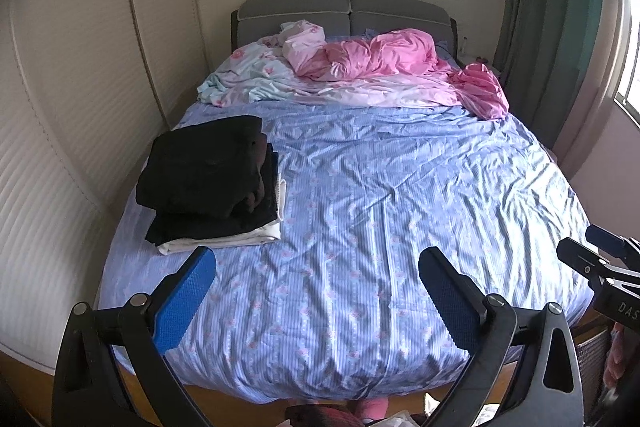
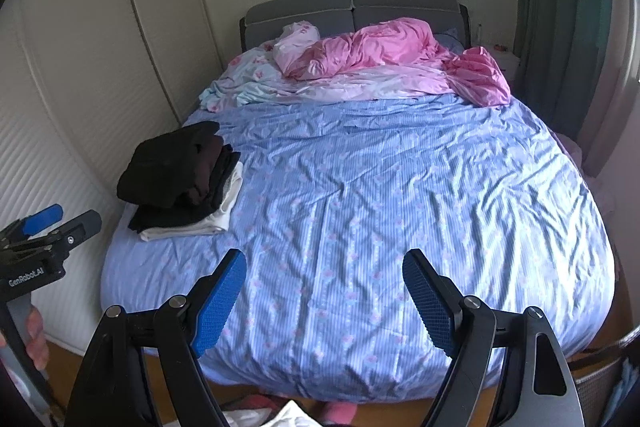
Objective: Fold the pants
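Note:
A stack of folded pants (image 1: 208,179) (image 2: 180,175), black and dark brown over a white piece, rests on the left side of the blue striped bed cover (image 1: 380,207) (image 2: 380,195). My left gripper (image 1: 316,267) hangs open over the foot of the bed, nothing between its blue pads. My right gripper (image 2: 324,269) is also open and empty, at the same height beside it. Each gripper shows at the edge of the other's view, the right one (image 1: 600,259) and the left one (image 2: 48,231). A hand (image 2: 36,339) holds the left gripper's handle.
Crumpled pink bedding (image 1: 392,63) (image 2: 392,51) and a pale floral sheet (image 1: 256,75) lie by the grey headboard (image 1: 344,11). White wardrobe doors (image 1: 80,107) stand at the left, teal curtains (image 1: 560,27) at the right. Loose cloth (image 2: 288,415) lies on the floor below; a basket (image 1: 592,359) stands at the right.

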Demonstrator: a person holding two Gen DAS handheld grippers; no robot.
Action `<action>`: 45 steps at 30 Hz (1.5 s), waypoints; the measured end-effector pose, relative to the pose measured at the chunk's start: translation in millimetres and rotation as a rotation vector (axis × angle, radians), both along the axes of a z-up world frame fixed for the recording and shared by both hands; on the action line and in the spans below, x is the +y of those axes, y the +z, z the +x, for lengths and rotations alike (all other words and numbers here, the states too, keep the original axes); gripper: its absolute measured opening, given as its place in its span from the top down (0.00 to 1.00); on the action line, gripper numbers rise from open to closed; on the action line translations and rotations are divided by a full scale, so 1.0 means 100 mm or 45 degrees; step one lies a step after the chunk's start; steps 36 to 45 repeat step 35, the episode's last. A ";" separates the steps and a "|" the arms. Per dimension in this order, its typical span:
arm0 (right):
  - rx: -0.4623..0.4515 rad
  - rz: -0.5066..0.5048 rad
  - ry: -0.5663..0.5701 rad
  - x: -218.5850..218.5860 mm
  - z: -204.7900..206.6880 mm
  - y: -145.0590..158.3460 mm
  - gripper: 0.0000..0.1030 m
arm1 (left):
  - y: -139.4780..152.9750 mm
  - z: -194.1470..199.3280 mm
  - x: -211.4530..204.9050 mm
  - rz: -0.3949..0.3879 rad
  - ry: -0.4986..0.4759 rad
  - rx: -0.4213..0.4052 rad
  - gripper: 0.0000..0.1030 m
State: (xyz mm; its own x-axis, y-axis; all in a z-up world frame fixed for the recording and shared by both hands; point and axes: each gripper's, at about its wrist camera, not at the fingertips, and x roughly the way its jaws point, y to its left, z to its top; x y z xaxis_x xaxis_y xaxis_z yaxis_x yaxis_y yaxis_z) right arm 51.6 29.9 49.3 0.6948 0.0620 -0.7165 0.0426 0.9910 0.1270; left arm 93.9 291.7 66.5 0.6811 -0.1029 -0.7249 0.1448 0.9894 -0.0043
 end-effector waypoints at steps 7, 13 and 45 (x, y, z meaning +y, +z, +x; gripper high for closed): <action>-0.004 -0.003 0.006 -0.01 -0.01 0.04 0.21 | 0.02 -0.01 -0.02 0.011 -0.026 -0.014 0.00; -0.002 -0.003 0.005 -0.01 -0.01 0.05 0.21 | 0.03 -0.02 -0.04 0.013 -0.027 -0.016 0.00; 0.006 -0.008 0.000 0.00 -0.01 0.03 0.21 | 0.03 0.02 -0.05 0.009 -0.036 -0.012 0.00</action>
